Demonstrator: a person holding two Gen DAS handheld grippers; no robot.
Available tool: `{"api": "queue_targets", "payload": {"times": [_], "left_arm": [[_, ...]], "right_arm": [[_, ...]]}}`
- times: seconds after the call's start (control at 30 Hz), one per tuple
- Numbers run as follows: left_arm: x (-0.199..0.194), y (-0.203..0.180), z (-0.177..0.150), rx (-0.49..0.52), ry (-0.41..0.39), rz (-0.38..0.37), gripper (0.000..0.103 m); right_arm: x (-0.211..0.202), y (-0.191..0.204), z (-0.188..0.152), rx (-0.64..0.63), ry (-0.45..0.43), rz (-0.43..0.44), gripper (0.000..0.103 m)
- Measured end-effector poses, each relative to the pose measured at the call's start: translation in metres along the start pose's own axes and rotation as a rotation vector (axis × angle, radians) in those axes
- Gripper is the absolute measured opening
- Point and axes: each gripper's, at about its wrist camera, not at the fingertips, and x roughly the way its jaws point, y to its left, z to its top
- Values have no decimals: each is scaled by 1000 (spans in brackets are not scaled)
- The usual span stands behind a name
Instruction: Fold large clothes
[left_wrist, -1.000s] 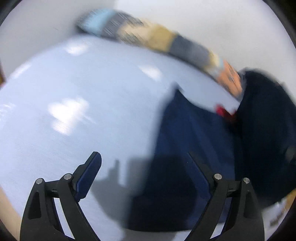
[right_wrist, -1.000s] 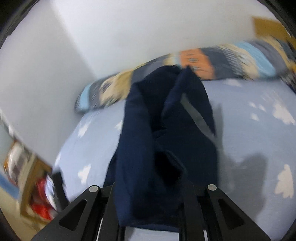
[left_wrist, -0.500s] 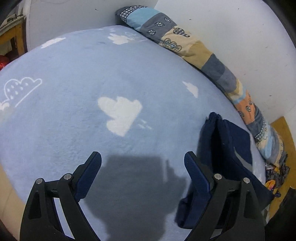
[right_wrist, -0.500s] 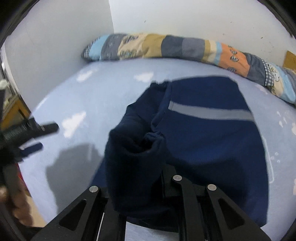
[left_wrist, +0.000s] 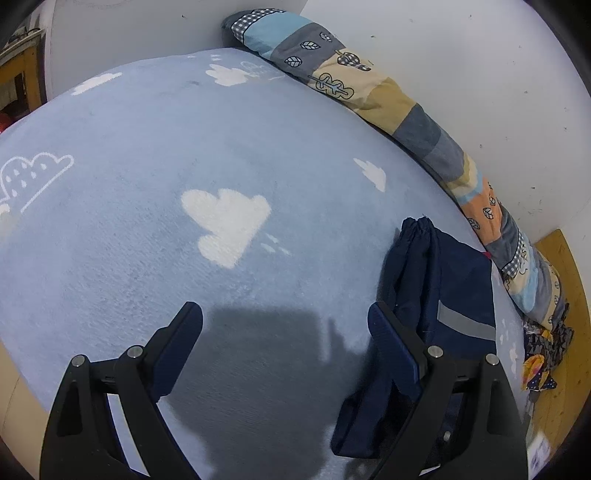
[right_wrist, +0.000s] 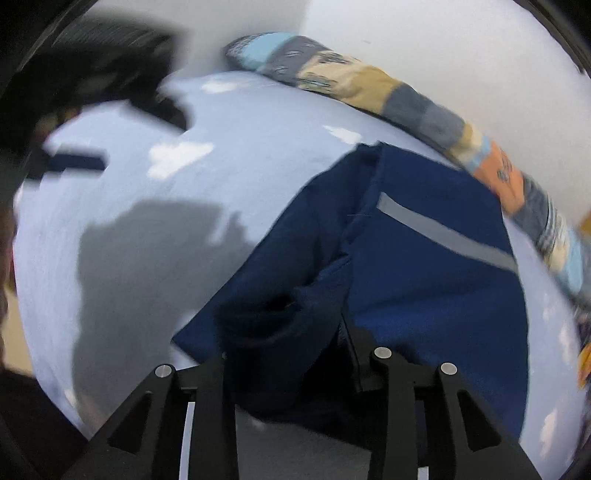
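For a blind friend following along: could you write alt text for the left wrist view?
An open black two-finger left gripper hovers over a light blue fleece blanket with white clouds, holding nothing. A folded navy garment with a grey stripe lies at right; a long patchwork bolster lines the white wall.

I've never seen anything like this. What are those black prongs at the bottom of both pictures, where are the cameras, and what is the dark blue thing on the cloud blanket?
There is no robot here. A person holds a two-fingered hand-held gripper in each hand, and a wide-angle camera on each looks forward along its fingers; the prongs are those fingers. One picture comes from the left hand-held gripper, the other from the right hand-held gripper. Both look down on a light blue blanket with white clouds and a patchwork bolster along the wall. The dark blue thing is a garment with a grey stripe, being folded. The left one stands open over bare blanket, holding nothing. The right one's jaws are opening, with a bunch of the garment between them.
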Motion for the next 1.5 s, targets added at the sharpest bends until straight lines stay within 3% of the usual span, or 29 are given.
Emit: {"api": "queue_targets", "payload": {"times": [0.07, 0.13, 0.23, 0.3, 0.43, 0.5, 0.53, 0.63, 0.7, 0.77, 0.83, 0.9, 0.97, 1.07, 1.17, 1.33, 1.47, 1.5], "left_arm": [[0, 0, 1, -5, -1, -16, 92], [-1, -4, 1, -1, 0, -44, 92], [-4, -16, -1, 36, 3, -100, 92], [-6, -29, -5, 91, 0, -131, 92], [-12, -70, -22, 257, -6, -248, 92], [-12, -96, -37, 345, 27, -341, 92], [-11, -105, -43, 374, 50, -376, 92], [-2, -140, -71, 500, 135, -453, 92], [7, -157, -87, 588, 154, -411, 92], [25, -162, -96, 629, 195, -319, 92], [47, -156, -98, 635, 232, -199, 84], [53, -153, -98, 644, 256, -182, 83], [47, -154, -97, 653, 240, -188, 83], [37, -151, -90, 600, 230, -269, 83], [29, -148, -77, 536, 187, -342, 83], [29, -154, -57, 461, 102, -338, 83], [47, -152, -43, 363, 109, -294, 83], [56, -149, -40, 316, 131, -254, 83]], "right_arm": [[-7, 3, -5, -16, -5, 73, 48], [-19, -4, -12, 11, 11, 252, 50], [-48, -32, -24, 88, -13, 465, 39], [-64, -62, -31, 184, -54, 502, 39], [-89, -155, -52, 401, -170, 341, 41], [-87, -199, -67, 516, -175, 254, 29], [-84, -211, -74, 555, -171, 230, 18], [-74, -234, -97, 668, -146, 195, 13], [-63, -230, -108, 707, -127, 221, 13], [-50, -221, -108, 699, -111, 241, 13], [-38, -198, -109, 624, -83, 223, 13], [-12, -174, -104, 472, 0, 173, 13], [-5, -164, -102, 402, 9, 136, 13], [-7, -177, -94, 457, 56, 184, 14], [-29, -209, -89, 589, -29, 264, 15], [-37, -237, -44, 589, -80, 221, 16], [-16, -255, 4, 609, -72, 199, 17], [-10, -257, 15, 615, -61, 190, 17]]}}
